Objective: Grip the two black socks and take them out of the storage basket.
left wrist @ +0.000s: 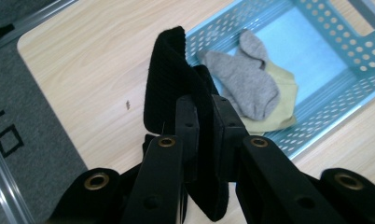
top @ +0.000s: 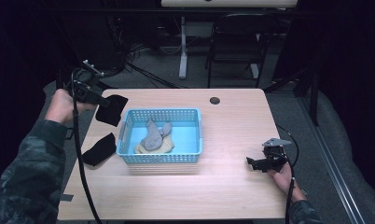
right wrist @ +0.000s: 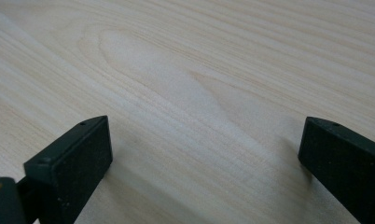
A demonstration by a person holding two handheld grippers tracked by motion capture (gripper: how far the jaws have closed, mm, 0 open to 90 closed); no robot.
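Note:
A black sock (left wrist: pixel 169 84) hangs from my left gripper (left wrist: pixel 205 116), whose jaws are shut on it. In the high view that gripper (top: pixel 101 100) holds the black sock (top: pixel 112 109) above the table's left side, just left of the blue basket (top: pixel 195 147). A grey sock (top: pixel 153 135) lies on a pale yellow sock (top: pixel 164 148) inside the basket. A second black sock (top: pixel 99 149) lies flat on the table at the basket's left. My right gripper (right wrist: pixel 204 154) rests low over bare wood with its jaws wide apart and nothing between them; in the high view it (top: pixel 256 163) sits at the table's right.
The wooden table (top: pixel 223 186) has a round cable hole (top: pixel 214 100) near its far edge. A cable (top: pixel 80 163) trails from the left gripper down over the table's left side. A chair (top: pixel 237 46) and a desk leg (top: pixel 183 46) stand on the floor beyond the table.

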